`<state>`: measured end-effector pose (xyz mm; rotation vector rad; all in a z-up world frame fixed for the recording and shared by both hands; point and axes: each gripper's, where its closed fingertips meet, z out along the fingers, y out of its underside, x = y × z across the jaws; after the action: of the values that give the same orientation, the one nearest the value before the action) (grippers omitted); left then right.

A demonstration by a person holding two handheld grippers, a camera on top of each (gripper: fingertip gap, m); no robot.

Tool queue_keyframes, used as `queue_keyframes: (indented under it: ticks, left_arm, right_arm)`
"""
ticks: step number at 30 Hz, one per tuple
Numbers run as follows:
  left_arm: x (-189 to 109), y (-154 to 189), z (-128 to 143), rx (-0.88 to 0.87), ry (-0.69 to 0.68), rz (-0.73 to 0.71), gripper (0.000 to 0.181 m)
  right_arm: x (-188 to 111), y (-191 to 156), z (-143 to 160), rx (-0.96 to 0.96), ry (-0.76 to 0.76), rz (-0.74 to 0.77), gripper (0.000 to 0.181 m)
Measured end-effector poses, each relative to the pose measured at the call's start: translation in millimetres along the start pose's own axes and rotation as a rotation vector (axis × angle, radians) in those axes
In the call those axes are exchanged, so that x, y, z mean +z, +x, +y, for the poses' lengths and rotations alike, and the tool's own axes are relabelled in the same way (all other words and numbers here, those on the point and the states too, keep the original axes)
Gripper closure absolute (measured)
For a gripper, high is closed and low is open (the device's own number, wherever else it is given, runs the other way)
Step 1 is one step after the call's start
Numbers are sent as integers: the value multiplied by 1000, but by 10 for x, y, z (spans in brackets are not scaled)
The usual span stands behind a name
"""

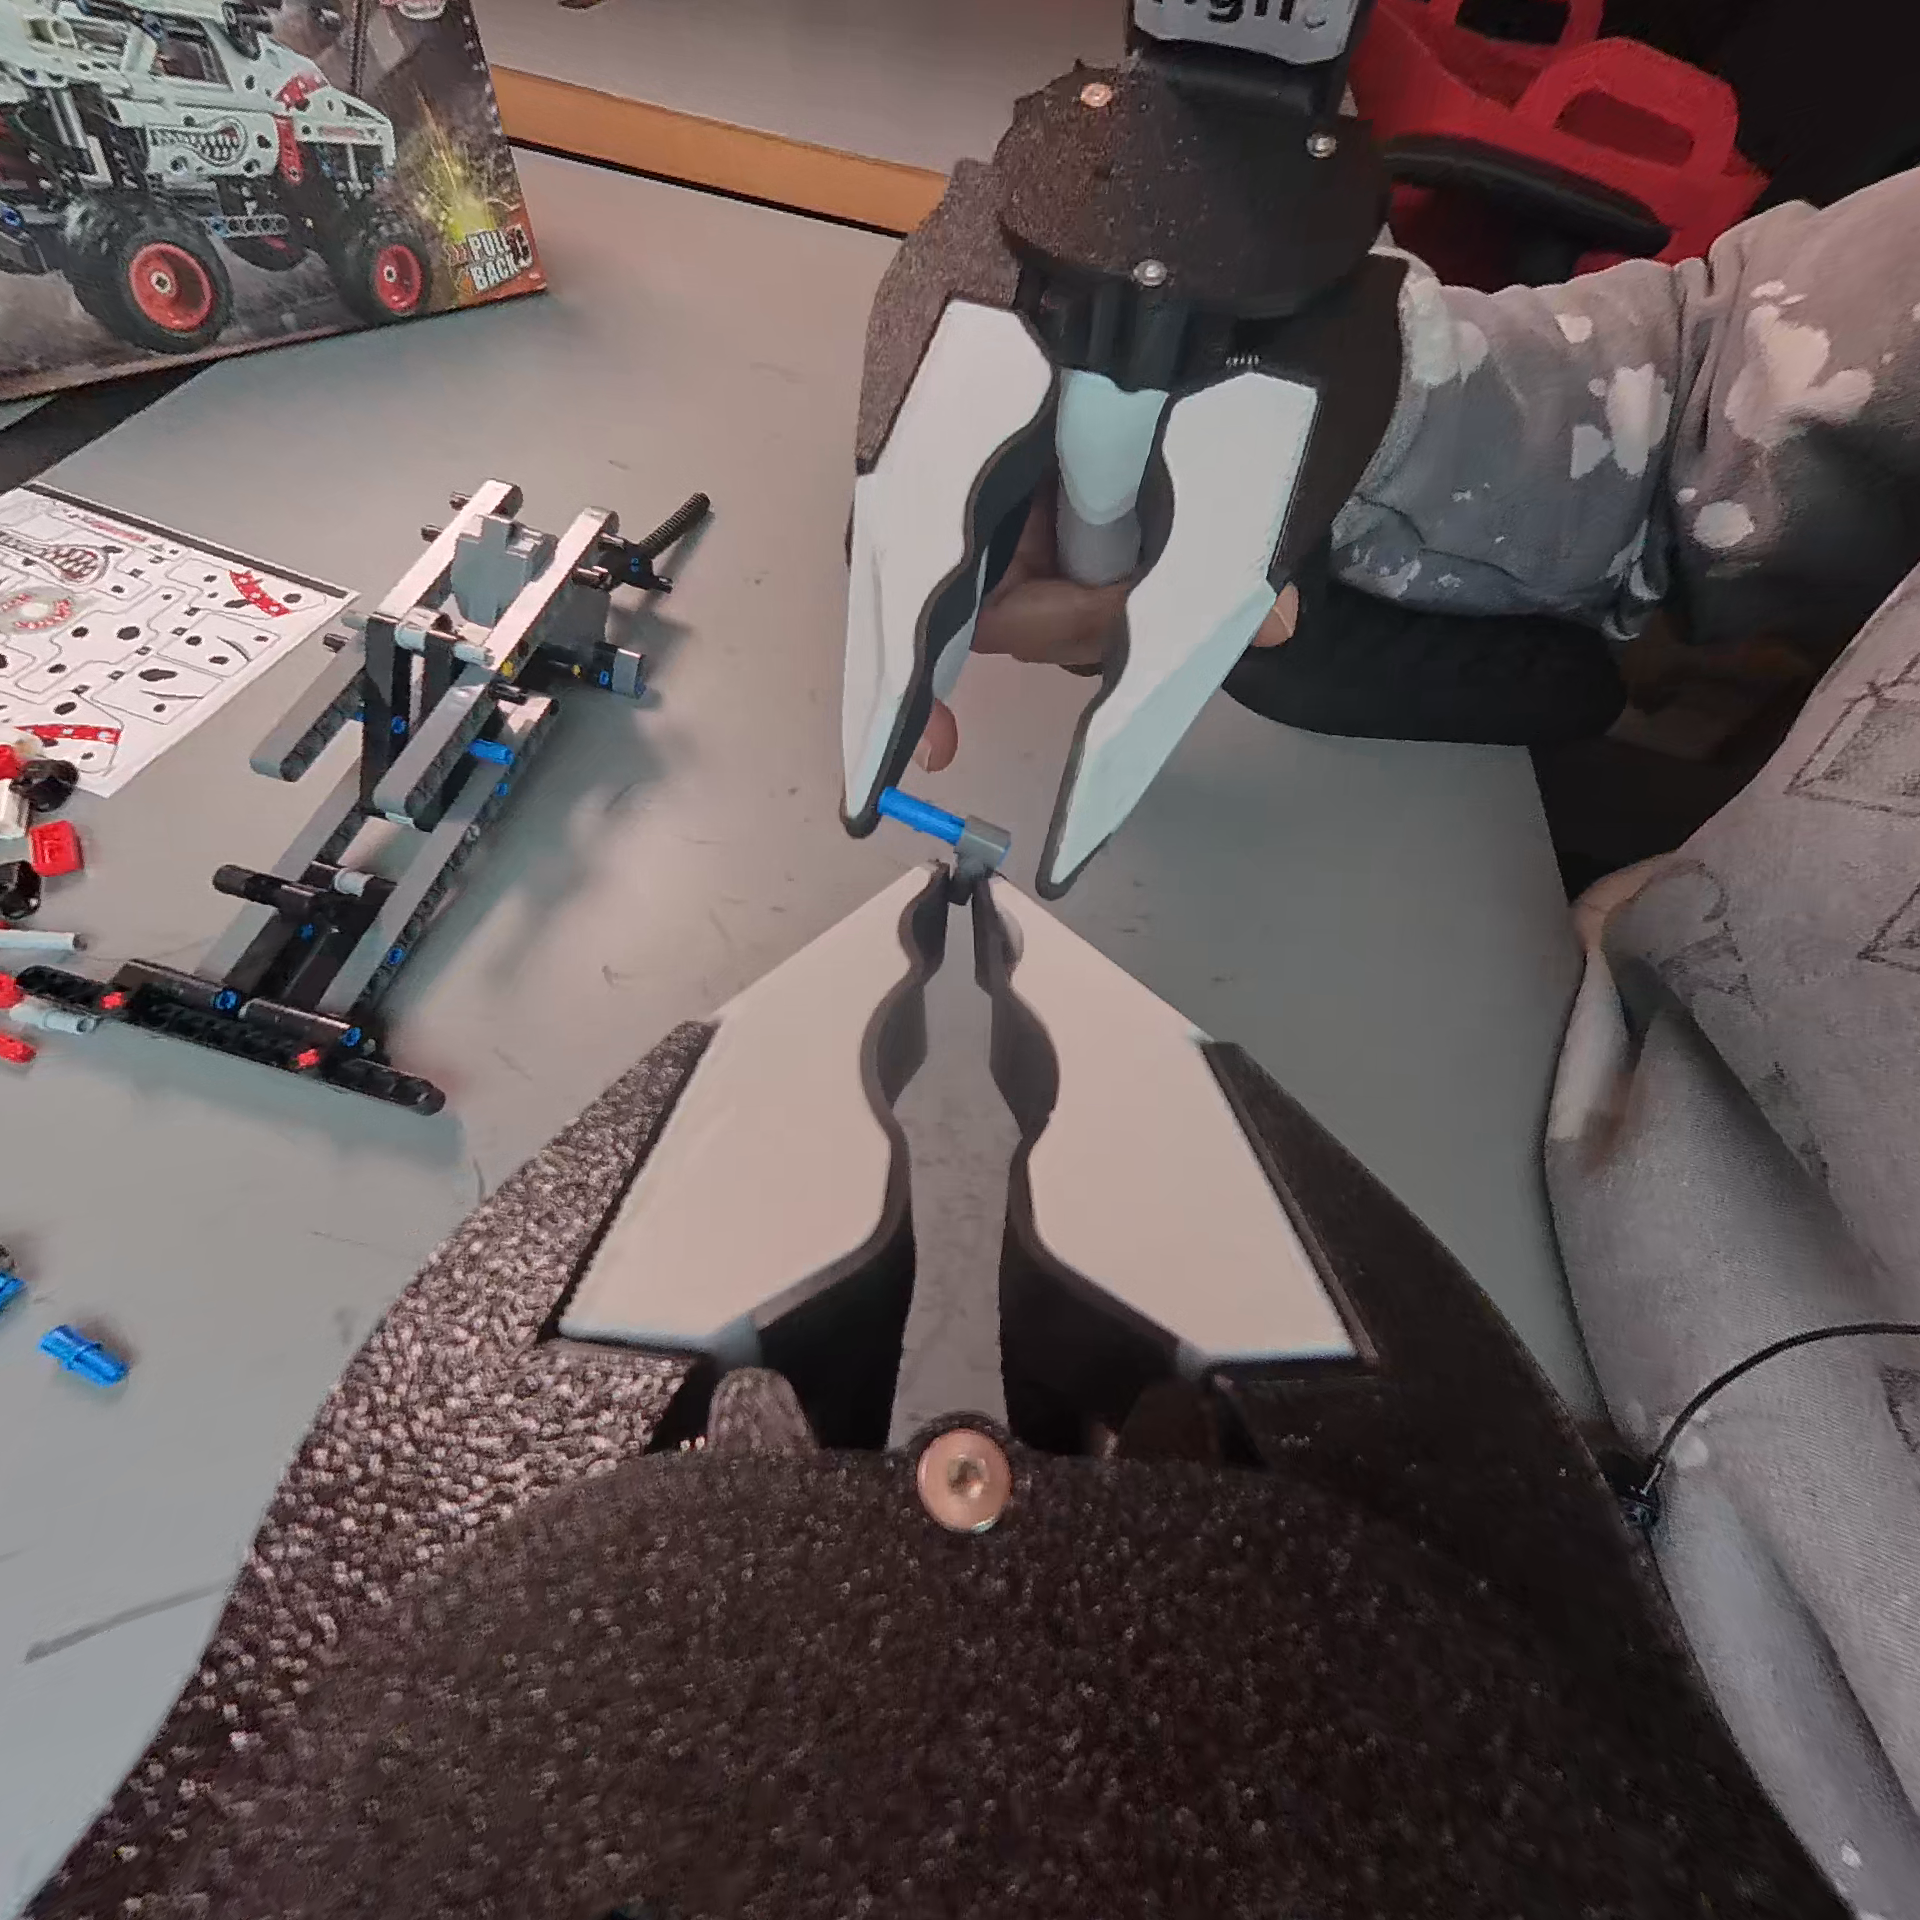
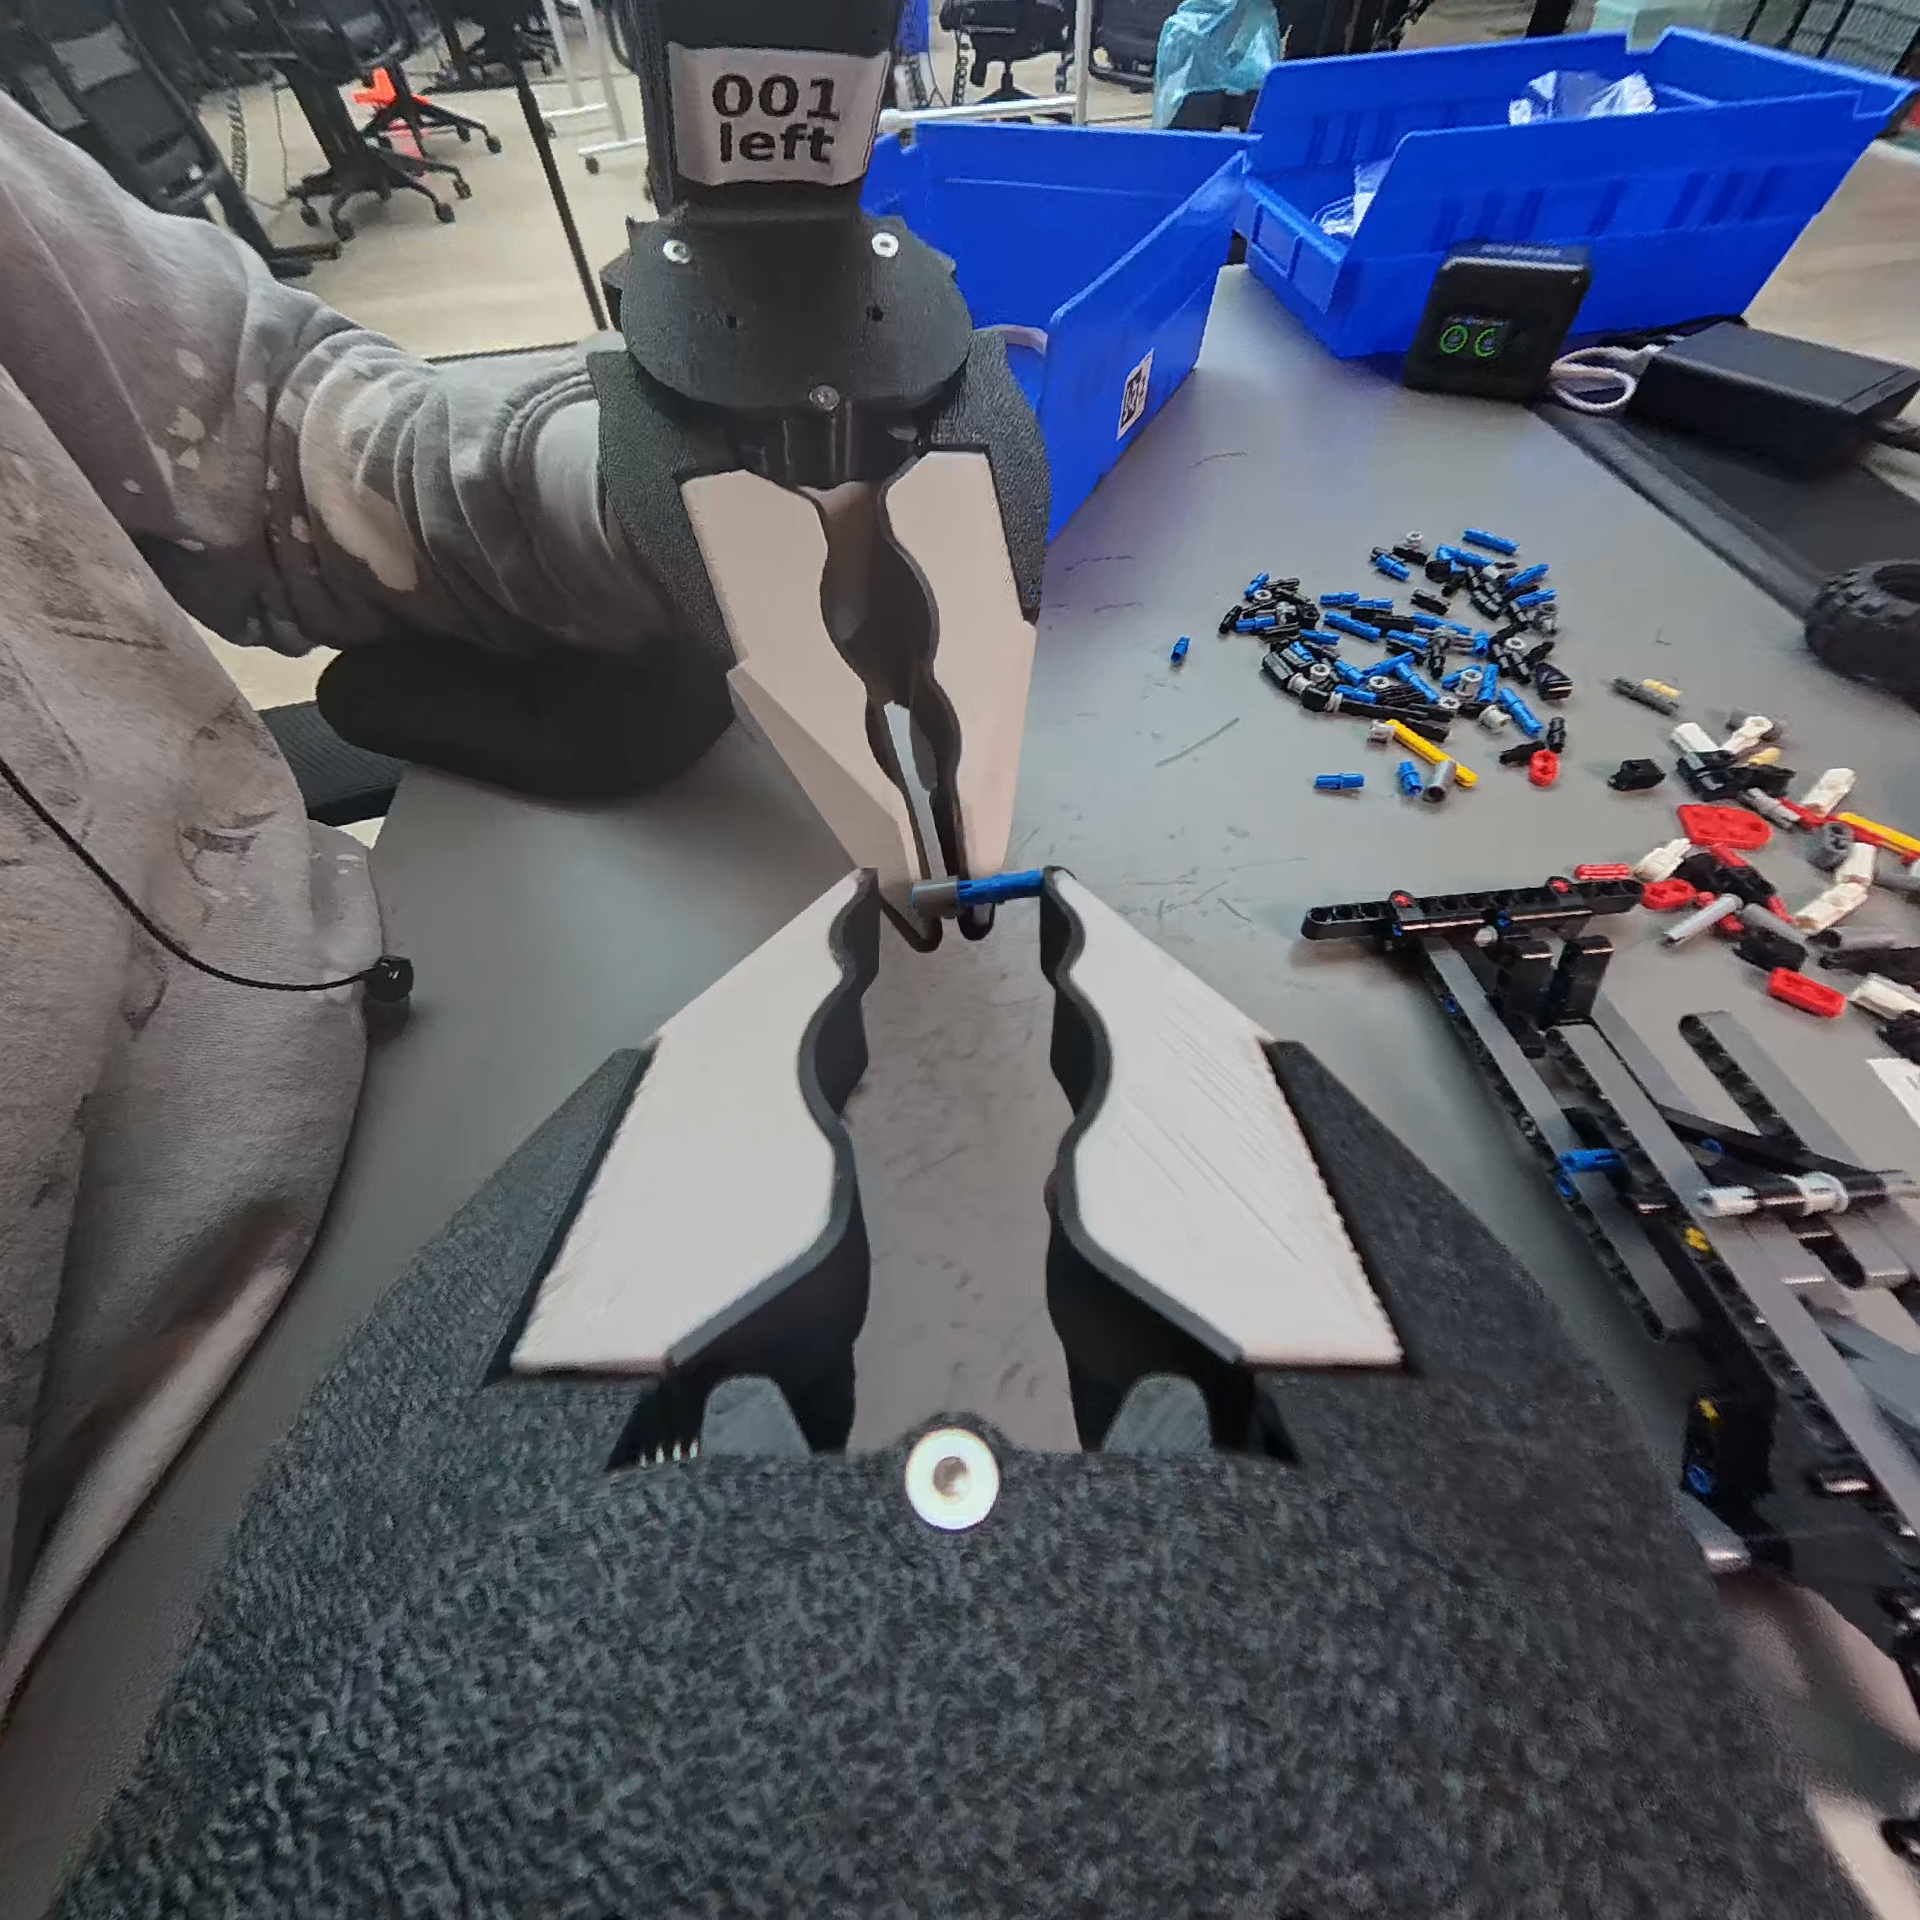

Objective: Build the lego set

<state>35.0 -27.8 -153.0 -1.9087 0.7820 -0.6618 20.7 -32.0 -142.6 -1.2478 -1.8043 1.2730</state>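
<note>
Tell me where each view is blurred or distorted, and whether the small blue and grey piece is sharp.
Left wrist view: wide-angle bending at the edges; the chassis frame and the left hand-held gripper body look slightly motion-smeared; the blue pin with grey connector is fairly sharp. Right wrist view: the same edge bending; the blue bins bow, the right hand-held gripper fingers are soft, and the piece stays readable.

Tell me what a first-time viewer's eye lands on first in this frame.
The two grippers meeting tip to tip at centre: the left gripper is shut on a small grey connector, whose blue pin touches one finger of the open right gripper. To the left in the left wrist view lies the half-built black and grey chassis, and a heap of loose blue and black pins sits in front of the blue bins.
</note>
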Motion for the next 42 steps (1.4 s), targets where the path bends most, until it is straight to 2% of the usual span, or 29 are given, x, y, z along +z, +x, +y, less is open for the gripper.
queue_keyframes:
  ticks: [1,2,3,5,6,8,9,11,13,15,22,27,30,32,33,37,42]
  left_arm:
    - [10,-27,16,-6,-5,-13,176]
    - [12,-84,31,-15,-6,-42,181]
    - [-15,-137,8,-18,21,-55,181]
    - [-146,-103,-146,-82,97,14,181]
    - [-183,-110,-174,-47,95,-9,181]
    - [-216,-182,-112,48,44,-72,181]
    - [-225,-239,-68,31,30,-84,181]
    - [-240,-342,2,-8,23,-104,180]
    - [-225,-415,90,-16,-13,-120,180]
    - [-206,-428,184,-12,-49,-107,179]
    - [-56,-394,508,-14,-171,-64,159]
    - [-8,-388,470,-29,-134,-62,150]
    - [-23,-389,433,-22,-114,-65,152]
    - [-32,-393,413,-24,-102,-67,155]
    - [-34,-396,407,-27,-98,-67,157]
    - [-30,-421,413,-71,-92,-68,162]
    - [-54,-285,230,-198,7,39,160]
  right_arm:
    - [-7,7,-34,-7,20,12,155]
    - [-15,-48,-88,-8,44,-13,167]
    - [17,-220,-82,-15,26,-89,176]
    - [128,-72,-7,-214,-28,130,170]
    - [82,-88,-104,-241,27,137,171]
    - [-78,-90,-323,-111,120,54,169]
    - [-135,-14,-343,-127,117,85,171]
    - [-167,65,-276,-161,83,126,172]
    - [-144,90,-175,-116,66,118,172]
    - [-112,153,15,-138,-20,132,167]
    - [-77,377,570,-106,-261,160,159]
    - [67,302,741,-125,-355,122,154]
    - [139,239,827,-137,-417,90,152]
    - [163,231,928,-134,-477,89,159]
    - [174,199,909,-124,-467,77,169]
    - [165,236,881,-196,-453,109,171]
    - [85,218,377,-465,-210,207,171]
